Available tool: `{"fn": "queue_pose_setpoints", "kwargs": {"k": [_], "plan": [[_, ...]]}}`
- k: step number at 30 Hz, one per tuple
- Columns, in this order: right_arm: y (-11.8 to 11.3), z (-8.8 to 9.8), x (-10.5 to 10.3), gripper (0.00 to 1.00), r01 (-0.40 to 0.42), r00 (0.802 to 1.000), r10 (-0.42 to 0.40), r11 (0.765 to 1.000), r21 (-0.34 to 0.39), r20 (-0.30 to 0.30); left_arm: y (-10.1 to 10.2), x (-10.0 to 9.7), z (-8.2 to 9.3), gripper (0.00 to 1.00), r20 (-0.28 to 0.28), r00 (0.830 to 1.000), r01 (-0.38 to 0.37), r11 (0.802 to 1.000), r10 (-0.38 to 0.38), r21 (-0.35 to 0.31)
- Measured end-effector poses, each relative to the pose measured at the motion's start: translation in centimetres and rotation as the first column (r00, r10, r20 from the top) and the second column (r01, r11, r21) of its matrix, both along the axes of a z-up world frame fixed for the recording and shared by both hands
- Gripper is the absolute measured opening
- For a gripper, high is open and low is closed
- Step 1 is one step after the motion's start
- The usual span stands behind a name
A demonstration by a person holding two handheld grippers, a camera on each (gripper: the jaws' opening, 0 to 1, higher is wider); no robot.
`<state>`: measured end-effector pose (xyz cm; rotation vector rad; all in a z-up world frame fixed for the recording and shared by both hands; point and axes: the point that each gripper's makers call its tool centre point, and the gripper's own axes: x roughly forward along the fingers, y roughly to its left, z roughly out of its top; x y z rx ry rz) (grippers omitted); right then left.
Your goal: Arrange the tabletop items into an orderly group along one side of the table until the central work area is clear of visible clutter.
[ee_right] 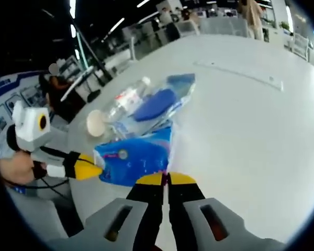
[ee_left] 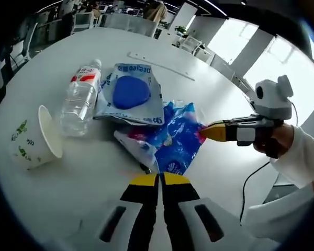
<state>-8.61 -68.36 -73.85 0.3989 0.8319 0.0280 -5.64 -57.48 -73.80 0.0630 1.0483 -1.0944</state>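
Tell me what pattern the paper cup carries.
White paper cup with green leaf-like marks, clearest in the left gripper view.

We see a smooth, matt white round worktop [ee_left: 209, 104]. On it lie a clear, glossy plastic bottle [ee_left: 81, 99], a crinkled, shiny blue plastic-film packet [ee_left: 172, 138], a grey-blue glossy pouch [ee_left: 131, 94] and a matt white paper cup [ee_left: 34, 138].

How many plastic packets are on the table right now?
2. A grey packet with a blue pad inside lies beside the bottle; a blue packet lies by both gripper tips. More could hide beneath them.
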Motion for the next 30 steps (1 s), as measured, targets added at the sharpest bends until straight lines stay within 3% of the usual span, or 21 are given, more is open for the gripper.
{"fn": "queue_pose_setpoints", "kwargs": {"k": [17, 30], "plan": [[0.9, 2.2, -2.3, 0.00, 0.047, 0.996, -0.050, 0.998, 0.044, 0.072, 0.6, -1.6, 1.3, 0.00, -0.007, 1.000, 0.023, 1.000, -0.023, 0.000], [1.7, 3.0, -6.1, 0.00, 0.091, 0.992, -0.098, 0.993, 0.077, 0.083, 0.8, -4.0, 1.5, 0.00, -0.041, 0.996, 0.084, 0.996, -0.084, -0.003]]}}
